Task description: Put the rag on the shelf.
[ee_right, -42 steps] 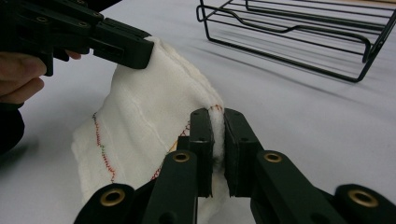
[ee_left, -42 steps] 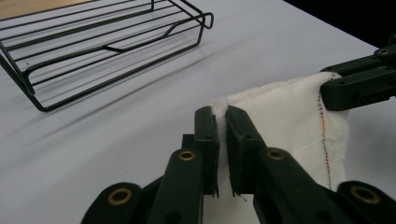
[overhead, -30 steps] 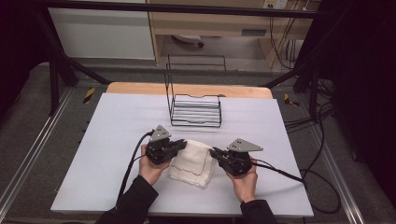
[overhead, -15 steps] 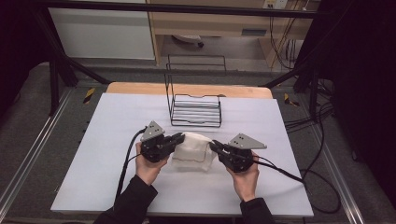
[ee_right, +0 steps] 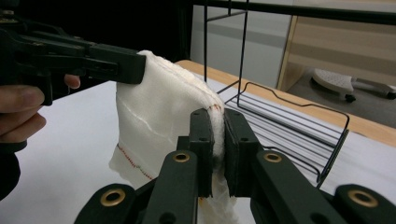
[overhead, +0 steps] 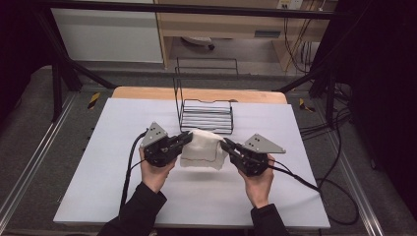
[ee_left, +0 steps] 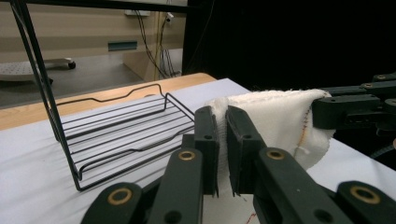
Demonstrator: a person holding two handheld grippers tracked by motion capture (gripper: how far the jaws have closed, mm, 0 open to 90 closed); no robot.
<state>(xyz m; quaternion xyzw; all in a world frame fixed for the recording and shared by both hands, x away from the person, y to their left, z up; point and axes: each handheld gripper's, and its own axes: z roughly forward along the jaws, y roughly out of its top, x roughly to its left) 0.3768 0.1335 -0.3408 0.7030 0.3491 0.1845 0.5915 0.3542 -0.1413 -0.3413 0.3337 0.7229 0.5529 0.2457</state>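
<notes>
Cloth point(overhead: 201, 150): white folded fabric with a red stitched edge, at centre of the high view, lifted off the table and hanging between the two grippers
Table point(overhead: 123, 128): pale sheet across the middle of the frame, wooden edge showing along the far side
Wire rack point(overhead: 205, 113): black, just above the cloth in the frame, low tray toward the person and tall back frame rising beyond it
Left gripper point(overhead: 186, 138): left of centre, jaws closed tight on the cloth's left upper corner, seen pinching a fold in the left gripper view point(ee_left: 223, 140)
Right gripper point(overhead: 225, 144): right of centre, jaws clamped on the opposite corner point(ee_right: 218, 140)
Key relation: cloth's long axis runs left to right between the jaws, roughly parallel to the rack's front rail; rack lies straight ahead, near and about equally close to both hands
Judged next move: carry both hands forward together
</notes>
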